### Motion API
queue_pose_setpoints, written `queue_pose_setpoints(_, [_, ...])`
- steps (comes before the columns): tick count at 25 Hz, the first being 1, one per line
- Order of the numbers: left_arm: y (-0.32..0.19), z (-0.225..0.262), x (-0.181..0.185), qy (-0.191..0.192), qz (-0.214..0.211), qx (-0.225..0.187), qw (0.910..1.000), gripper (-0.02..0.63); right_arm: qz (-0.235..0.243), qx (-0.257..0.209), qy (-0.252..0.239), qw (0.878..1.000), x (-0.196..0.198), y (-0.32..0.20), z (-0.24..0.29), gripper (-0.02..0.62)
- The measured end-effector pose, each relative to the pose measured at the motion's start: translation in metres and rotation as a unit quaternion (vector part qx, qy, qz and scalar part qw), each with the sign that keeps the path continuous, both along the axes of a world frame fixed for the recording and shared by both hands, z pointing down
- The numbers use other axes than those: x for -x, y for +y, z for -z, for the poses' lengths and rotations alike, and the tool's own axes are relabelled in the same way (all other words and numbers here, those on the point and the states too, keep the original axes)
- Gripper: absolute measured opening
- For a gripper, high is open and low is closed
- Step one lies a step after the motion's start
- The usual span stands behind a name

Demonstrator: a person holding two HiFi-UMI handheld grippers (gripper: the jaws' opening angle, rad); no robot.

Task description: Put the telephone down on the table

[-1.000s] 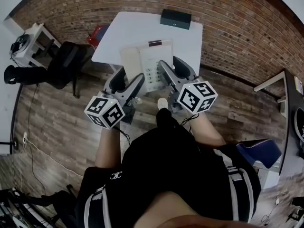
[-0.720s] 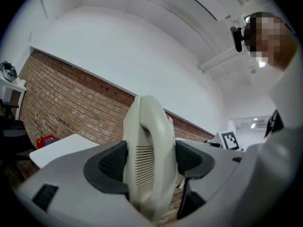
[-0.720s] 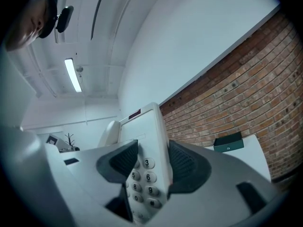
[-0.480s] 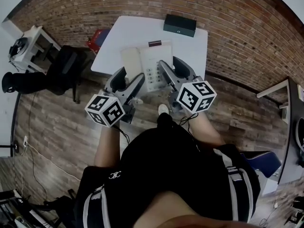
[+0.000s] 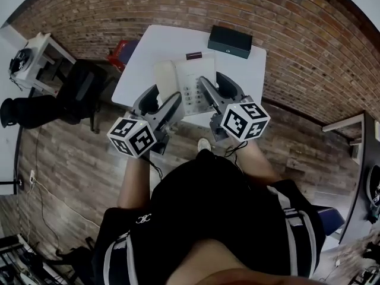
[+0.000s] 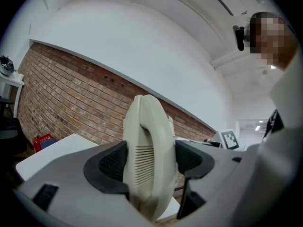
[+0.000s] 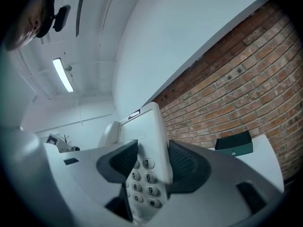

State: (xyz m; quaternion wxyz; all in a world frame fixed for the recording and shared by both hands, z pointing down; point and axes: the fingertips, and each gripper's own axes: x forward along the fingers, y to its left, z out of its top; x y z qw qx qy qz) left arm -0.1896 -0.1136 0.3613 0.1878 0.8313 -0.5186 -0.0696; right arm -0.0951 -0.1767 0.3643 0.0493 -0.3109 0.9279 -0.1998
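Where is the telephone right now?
Head view, centre: the telephone is clamped by left claw and right claw over the near table edge, dark box beyond.

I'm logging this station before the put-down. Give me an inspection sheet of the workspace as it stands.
Surface: white table, set by the brick wall.
Job's things: telephone held over the table; whether it touches cannot be told.
Clutter: dark box at the table's far edge.
Grippers: left gripper shut on the handset side; right gripper shut on the keypad side.
Cables: thin cable on the floor, left.
Surroundings: wooden floor, black chair.
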Motion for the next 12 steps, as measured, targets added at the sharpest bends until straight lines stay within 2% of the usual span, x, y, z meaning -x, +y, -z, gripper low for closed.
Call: queue_pose_setpoints(12, [-0.121, -0.022, 0.003, 0.008, 0.009, 0.041, 0.9991, 0.319, 0.015, 0.038, 0.010, 0.999, 0.005, -0.124, -0.024, 0.186])
